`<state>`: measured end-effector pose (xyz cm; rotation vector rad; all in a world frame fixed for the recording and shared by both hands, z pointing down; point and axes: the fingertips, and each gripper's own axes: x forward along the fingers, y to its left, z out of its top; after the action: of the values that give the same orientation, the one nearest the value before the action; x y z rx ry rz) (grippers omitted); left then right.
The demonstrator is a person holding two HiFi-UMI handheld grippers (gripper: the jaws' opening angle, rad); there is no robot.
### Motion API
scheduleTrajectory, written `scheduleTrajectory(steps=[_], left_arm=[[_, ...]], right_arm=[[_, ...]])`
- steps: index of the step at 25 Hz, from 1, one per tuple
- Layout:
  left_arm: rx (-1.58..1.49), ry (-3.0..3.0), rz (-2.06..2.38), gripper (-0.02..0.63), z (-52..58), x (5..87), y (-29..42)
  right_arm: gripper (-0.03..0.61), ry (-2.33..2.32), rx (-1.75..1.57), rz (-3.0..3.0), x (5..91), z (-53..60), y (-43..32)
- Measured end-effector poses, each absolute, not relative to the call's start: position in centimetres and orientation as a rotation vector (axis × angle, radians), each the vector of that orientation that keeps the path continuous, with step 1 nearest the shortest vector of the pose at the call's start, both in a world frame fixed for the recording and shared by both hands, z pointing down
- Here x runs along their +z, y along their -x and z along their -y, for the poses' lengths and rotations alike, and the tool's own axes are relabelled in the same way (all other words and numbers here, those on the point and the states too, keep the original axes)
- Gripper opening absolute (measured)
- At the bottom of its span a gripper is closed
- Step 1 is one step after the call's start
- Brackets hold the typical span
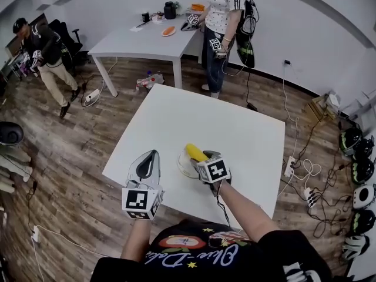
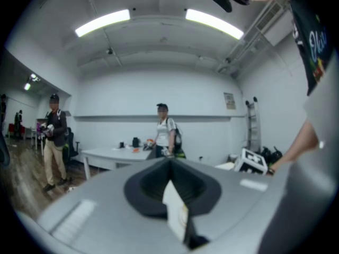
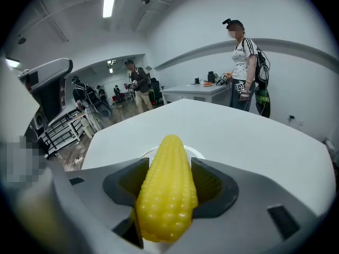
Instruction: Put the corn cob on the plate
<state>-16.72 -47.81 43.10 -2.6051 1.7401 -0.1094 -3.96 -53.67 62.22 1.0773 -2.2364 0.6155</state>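
A yellow corn cob point(image 3: 167, 189) is clamped between the jaws of my right gripper point(image 3: 168, 165), its tip pointing away from me. Just beyond and under the tip shows the rim of a small white plate point(image 3: 197, 153). In the head view the corn cob point(image 1: 194, 152) is held in my right gripper point(image 1: 202, 157) just above the plate point(image 1: 181, 167), near the front of the white table point(image 1: 235, 128). My left gripper point(image 1: 154, 155) hovers to the plate's left, shut and with nothing in it. In its own view the left gripper point(image 2: 170, 163) points level across the room.
A second white table point(image 1: 147, 40) with small items stands at the back, a person point(image 1: 226, 16) beside it. Another person point(image 1: 44, 54) walks at the far left. Cables, a power strip point(image 1: 309, 197) and helmets point(image 1: 358, 169) lie on the floor to the right.
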Motion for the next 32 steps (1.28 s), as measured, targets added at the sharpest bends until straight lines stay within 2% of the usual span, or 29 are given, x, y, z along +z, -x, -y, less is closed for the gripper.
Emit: scheduleTrajectory(steps=[16, 21, 26, 27, 28, 29, 32], left_arm=[[-0.133, 2.609, -1.768, -0.012, 47.5, 43.2, 17.8], [-0.137, 2.617, -1.76, -0.012, 47.5, 43.3, 17.6], [-0.132, 2.644, -1.702, -0.012, 46.7, 43.1, 15.8], [-0.125, 2.648, -1.691, -0.012, 46.5, 43.0, 15.5], [-0.118, 2.652, -1.681, -0.012, 46.4, 42.9, 15.1], [-0.113, 2.655, -1.673, -0.012, 46.2, 42.8, 14.7], [-0.113, 2.669, -1.651, -0.012, 45.6, 42.9, 13.6]], right_arm=[[0.261, -1.112, 0.576, 2.261, 64.0, 53.5, 4.5], [0.261, -1.155, 0.55, 2.396, 60.4, 53.6, 4.5], [0.257, -1.286, 0.592, 2.511, 55.4, 51.8, 1.1], [0.21, -1.323, 0.578, 2.528, 54.2, 51.4, 0.2], [0.071, -1.357, 0.562, 2.543, 53.1, 51.0, -0.6], [0.039, -1.379, 0.548, 2.561, 52.1, 50.6, -1.3], [0.02, -1.413, 0.523, 2.602, 49.8, 49.1, -2.9]])
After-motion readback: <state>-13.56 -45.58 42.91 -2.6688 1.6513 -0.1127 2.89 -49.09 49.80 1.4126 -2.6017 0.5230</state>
